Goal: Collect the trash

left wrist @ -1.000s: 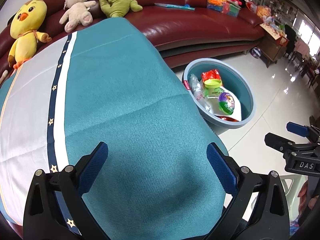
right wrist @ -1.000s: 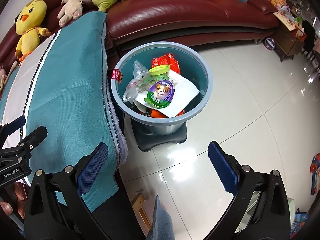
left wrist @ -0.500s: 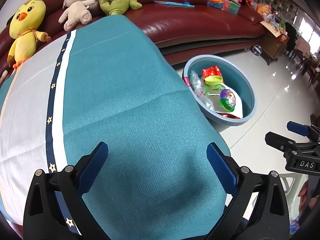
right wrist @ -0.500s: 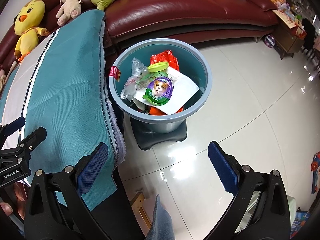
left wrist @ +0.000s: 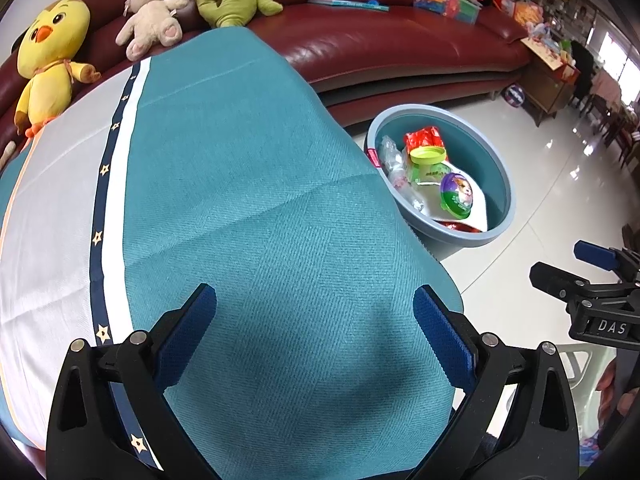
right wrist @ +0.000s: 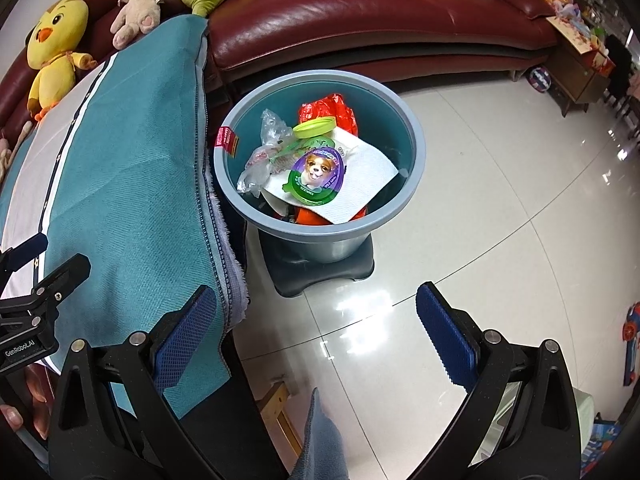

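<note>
Hovering with both the left gripper and right gripper spread wide, holding nothing. Trash sitting in the bin; collecting seemingly finishing, though table edges hidden.

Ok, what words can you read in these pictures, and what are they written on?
"DAS": on the right gripper, seen in the left wrist view; the rest is cut off.
"GenRobot.AI": on the left gripper, seen in the right wrist view.
Puppy lid in the bin: print too small to read.
Red tag on the bin's rim: too blurred to read.
</note>
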`<state>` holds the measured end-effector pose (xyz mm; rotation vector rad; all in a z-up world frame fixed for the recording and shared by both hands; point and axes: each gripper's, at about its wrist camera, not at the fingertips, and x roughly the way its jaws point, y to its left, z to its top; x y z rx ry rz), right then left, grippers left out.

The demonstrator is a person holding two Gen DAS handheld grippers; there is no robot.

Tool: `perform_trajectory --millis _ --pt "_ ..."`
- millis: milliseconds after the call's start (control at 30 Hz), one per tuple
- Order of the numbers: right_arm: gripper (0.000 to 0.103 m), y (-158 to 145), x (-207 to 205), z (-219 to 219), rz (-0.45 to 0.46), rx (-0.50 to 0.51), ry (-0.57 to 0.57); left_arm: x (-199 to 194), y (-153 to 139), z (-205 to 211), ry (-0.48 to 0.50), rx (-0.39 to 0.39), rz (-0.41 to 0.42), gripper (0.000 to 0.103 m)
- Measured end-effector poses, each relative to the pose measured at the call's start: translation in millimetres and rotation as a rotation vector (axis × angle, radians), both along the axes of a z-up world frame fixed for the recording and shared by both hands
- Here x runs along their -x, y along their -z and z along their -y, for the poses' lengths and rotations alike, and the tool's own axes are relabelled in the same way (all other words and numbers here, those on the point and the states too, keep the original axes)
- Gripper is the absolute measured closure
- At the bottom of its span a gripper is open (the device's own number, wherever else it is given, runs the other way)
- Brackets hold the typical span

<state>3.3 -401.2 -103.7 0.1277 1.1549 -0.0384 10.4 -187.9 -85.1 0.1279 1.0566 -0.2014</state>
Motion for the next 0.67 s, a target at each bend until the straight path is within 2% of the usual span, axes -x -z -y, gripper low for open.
perform_trajectory --millis 667 --pt "0.007 -4.8 4.1 3.4 0.011 0.016 0.008 -1.9 2.7 -3.9 -0.021 -0.009 -0.027 0.004"
